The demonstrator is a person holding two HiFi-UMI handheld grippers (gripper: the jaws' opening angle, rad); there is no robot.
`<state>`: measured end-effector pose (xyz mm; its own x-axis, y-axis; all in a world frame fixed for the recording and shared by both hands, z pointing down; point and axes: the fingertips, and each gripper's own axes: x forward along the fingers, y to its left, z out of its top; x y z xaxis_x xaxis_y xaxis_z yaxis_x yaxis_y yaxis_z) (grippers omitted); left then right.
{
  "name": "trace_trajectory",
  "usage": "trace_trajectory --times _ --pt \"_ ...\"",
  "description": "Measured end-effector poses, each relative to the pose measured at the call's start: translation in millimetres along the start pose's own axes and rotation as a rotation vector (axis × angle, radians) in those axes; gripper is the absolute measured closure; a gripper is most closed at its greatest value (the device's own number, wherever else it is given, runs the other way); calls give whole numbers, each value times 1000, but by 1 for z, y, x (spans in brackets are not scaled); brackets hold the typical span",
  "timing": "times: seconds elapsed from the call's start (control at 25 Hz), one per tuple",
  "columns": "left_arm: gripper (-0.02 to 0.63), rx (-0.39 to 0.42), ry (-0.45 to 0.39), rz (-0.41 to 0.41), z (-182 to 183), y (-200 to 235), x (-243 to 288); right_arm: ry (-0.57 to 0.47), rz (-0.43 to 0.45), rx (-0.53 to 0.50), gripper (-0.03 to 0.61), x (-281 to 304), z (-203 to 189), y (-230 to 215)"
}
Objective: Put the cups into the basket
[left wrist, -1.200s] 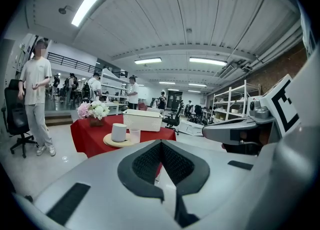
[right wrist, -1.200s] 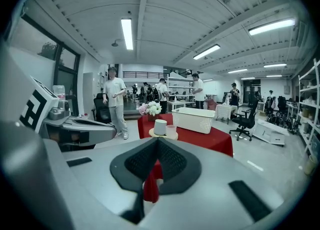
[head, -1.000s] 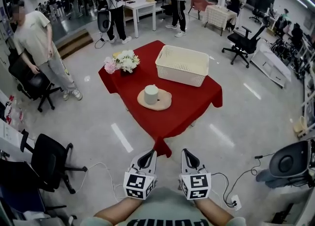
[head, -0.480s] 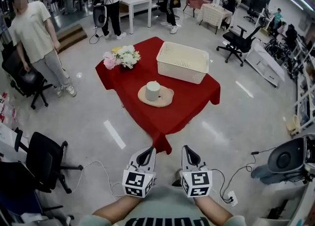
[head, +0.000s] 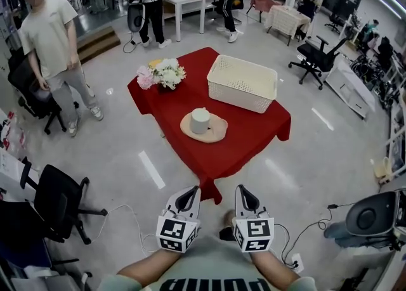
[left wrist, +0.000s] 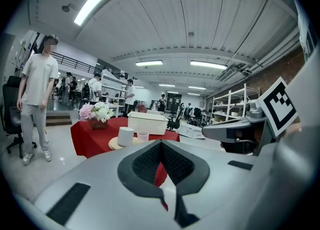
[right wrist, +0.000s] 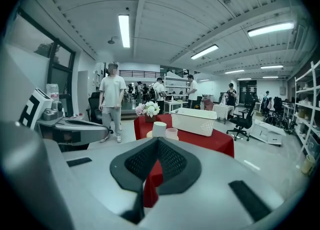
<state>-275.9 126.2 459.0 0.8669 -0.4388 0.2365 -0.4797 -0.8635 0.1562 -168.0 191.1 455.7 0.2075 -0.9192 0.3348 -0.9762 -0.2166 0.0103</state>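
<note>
Faces a low table (head: 254, 141) draped in red cloth, well apart across open floor and too far for any reach. Holds at its far right corner a white perforated basket (head: 243, 83), open-topped with nothing visible inside, set clear of the rest, likely for dropping cups straight in.

Carries the left gripper (head: 189, 200) and right gripper (head: 245, 198) low at the waist, side by side, noses toward the table: a carry for walking, not for working. Keeps both pairs of tongs pinched fully together on nothing, with only the red cloth visible beyond the pads.

Shows at the far left corner a bouquet of white and pink flowers (head: 163, 74), off the path between cups and basket. Nearer the front edge, a round wooden tray (head: 214, 135) bearing an upright white cup (head: 200, 120) and, just beside it in both gripper views, a smaller pink cup (right wrist: 171, 133), not made out from the head view. No cup in the basket yet. Judged not begun: approach first, then parting one pair of jaws around a cup.

Against a second ago: same table, same load, sitting a touch further right in the head view. Same waist-level carry, same closed pinch. Gains a dark shoe (head: 225, 234) between the grippers, suggesting a step forward. Finds the bystander in a light shirt (head: 51, 36) higher along the left edge.
</note>
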Motion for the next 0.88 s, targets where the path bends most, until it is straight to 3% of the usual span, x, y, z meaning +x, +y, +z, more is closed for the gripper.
trace_trajectory --times 0.4,0.6,0.88 --pt "611 -39 28 84 9 -3 73 16 58 0 566 50 5 -68" --pt "612 -32 38 113 17 -14 110 11 96 -59 566 69 12 -96" --pt "612 -31 33 203 31 -23 151 0 196 -94 566 94 27 -130"
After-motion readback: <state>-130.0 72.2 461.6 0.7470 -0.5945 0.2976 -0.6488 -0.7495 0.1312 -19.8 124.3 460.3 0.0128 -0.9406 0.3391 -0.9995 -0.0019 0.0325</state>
